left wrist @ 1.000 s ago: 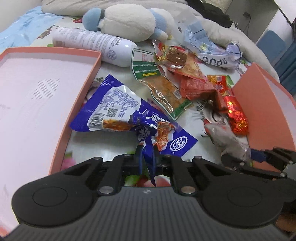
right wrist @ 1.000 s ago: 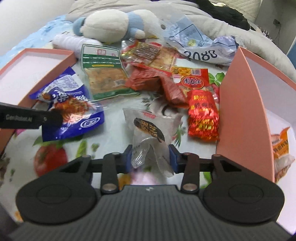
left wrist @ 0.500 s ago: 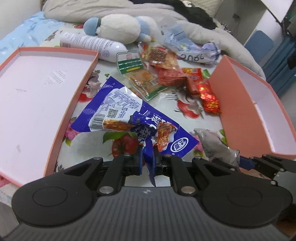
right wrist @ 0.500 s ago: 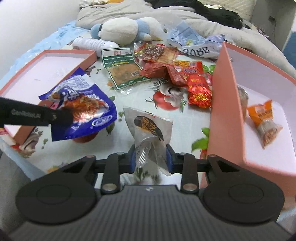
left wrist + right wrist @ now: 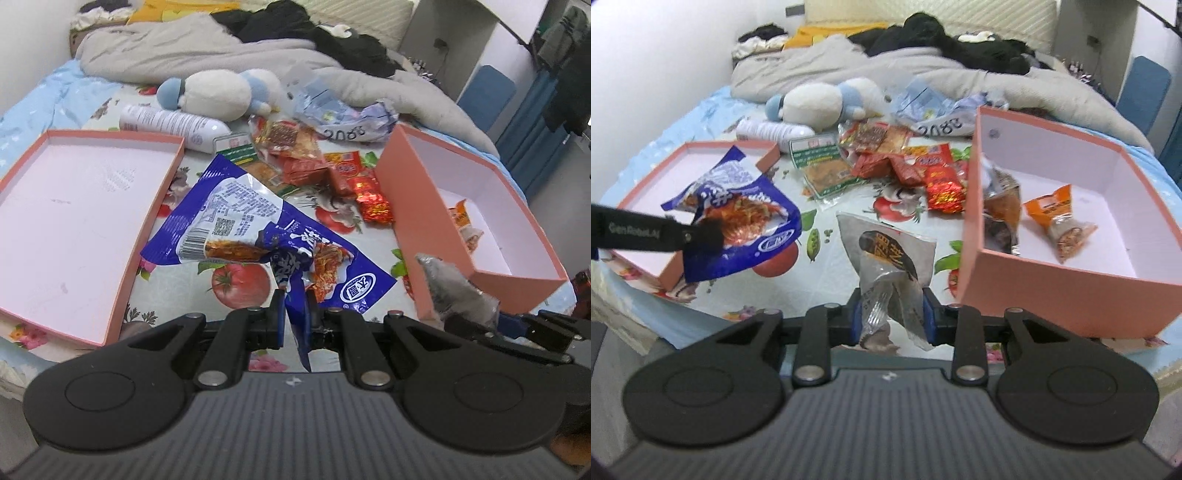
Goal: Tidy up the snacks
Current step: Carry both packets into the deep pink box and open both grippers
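My left gripper (image 5: 295, 314) is shut on a blue snack bag (image 5: 258, 236) and holds it in the air between the two pink boxes; the bag also shows in the right wrist view (image 5: 738, 214). My right gripper (image 5: 892, 317) is shut on a grey snack packet (image 5: 890, 254), lifted near the front left corner of the deep pink box (image 5: 1052, 273). That box holds an orange packet (image 5: 1056, 218) and a brown packet (image 5: 1001, 206). The shallow pink lid (image 5: 74, 229) lies on the left. Several red and green snack packs (image 5: 886, 162) lie on the bed between them.
A plush toy (image 5: 221, 92), a white bottle (image 5: 170, 123) and a crumpled plastic bag (image 5: 340, 118) lie behind the snacks. A grey blanket (image 5: 184, 51) and dark clothes fill the back of the bed. The bed's front edge (image 5: 746, 314) is just below my grippers.
Both grippers have risen and pulled back from the bed with their packets. The view now takes in both boxes and the far end of the bed.
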`<control>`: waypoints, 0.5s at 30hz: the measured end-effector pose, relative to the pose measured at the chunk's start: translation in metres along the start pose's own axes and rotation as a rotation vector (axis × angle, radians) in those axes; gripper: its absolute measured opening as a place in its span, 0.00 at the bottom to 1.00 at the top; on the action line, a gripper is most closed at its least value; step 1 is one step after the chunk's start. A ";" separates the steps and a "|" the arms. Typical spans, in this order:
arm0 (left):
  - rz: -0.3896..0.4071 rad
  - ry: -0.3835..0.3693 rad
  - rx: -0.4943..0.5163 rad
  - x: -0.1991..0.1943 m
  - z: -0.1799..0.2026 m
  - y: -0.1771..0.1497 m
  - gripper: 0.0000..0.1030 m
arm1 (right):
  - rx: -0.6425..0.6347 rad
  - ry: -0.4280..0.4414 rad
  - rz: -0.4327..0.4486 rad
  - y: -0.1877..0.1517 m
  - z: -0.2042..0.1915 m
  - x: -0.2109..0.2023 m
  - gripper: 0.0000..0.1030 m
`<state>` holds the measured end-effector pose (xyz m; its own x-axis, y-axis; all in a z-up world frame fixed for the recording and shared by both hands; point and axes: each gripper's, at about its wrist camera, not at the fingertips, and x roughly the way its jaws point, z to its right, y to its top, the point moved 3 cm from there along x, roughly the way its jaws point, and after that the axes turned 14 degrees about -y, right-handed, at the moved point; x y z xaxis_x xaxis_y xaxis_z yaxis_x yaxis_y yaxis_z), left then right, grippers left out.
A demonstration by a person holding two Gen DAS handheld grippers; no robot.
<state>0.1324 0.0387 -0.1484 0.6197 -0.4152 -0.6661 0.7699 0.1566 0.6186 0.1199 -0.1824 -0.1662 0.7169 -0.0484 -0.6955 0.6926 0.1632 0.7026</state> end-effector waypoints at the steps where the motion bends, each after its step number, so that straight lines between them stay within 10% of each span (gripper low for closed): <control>1: 0.003 -0.008 0.005 -0.003 0.004 -0.001 0.11 | 0.010 -0.001 0.009 0.000 0.004 -0.006 0.34; 15: 0.029 -0.140 0.100 -0.015 0.079 -0.005 0.11 | 0.124 -0.092 0.116 -0.005 0.058 -0.058 0.34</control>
<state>0.1075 -0.0269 -0.1084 0.6088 -0.5333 -0.5873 0.7287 0.0832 0.6798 0.0794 -0.2374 -0.1211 0.7927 -0.1268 -0.5962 0.6055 0.0509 0.7942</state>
